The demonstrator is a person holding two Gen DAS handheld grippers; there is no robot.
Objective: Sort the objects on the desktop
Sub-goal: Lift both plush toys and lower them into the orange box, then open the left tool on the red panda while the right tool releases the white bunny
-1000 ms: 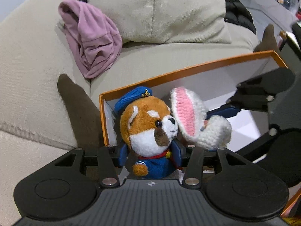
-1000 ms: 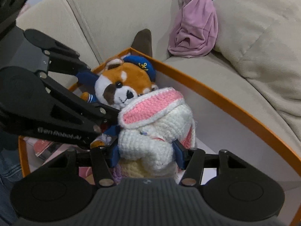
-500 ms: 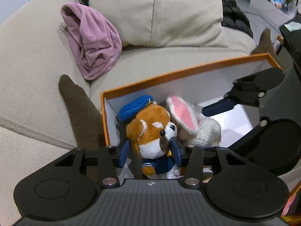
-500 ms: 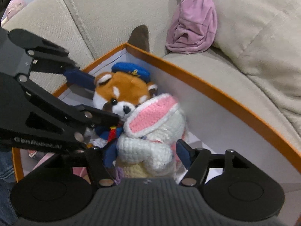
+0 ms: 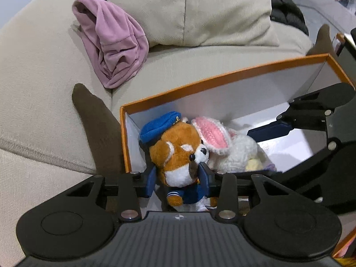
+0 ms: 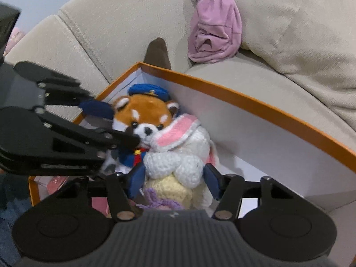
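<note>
A red panda plush (image 5: 178, 149) with a blue cap sits in the corner of an orange-rimmed white box (image 5: 222, 82). My left gripper (image 5: 178, 180) is shut on the plush's neck. A white crocheted rabbit (image 5: 231, 144) with pink ears lies beside it in the box. In the right wrist view the rabbit (image 6: 178, 155) rests between the fingers of my right gripper (image 6: 173, 178), whose jaws stand open with gaps on both sides. The panda (image 6: 144, 118) shows there too, behind the rabbit, with the left gripper's fingers (image 6: 98, 109) on it.
The box (image 6: 255, 109) rests against a beige sofa (image 5: 44, 89). A pink cloth (image 5: 111, 42) lies on the seat by a large cushion (image 5: 189, 9). A dark brown object (image 5: 95, 129) stands outside the box's left corner. Pink items (image 6: 57, 182) lie in the box's near end.
Both toys have gone down into the box corner. My right gripper has opened and let go of the rabbit. My left gripper still holds the panda.
</note>
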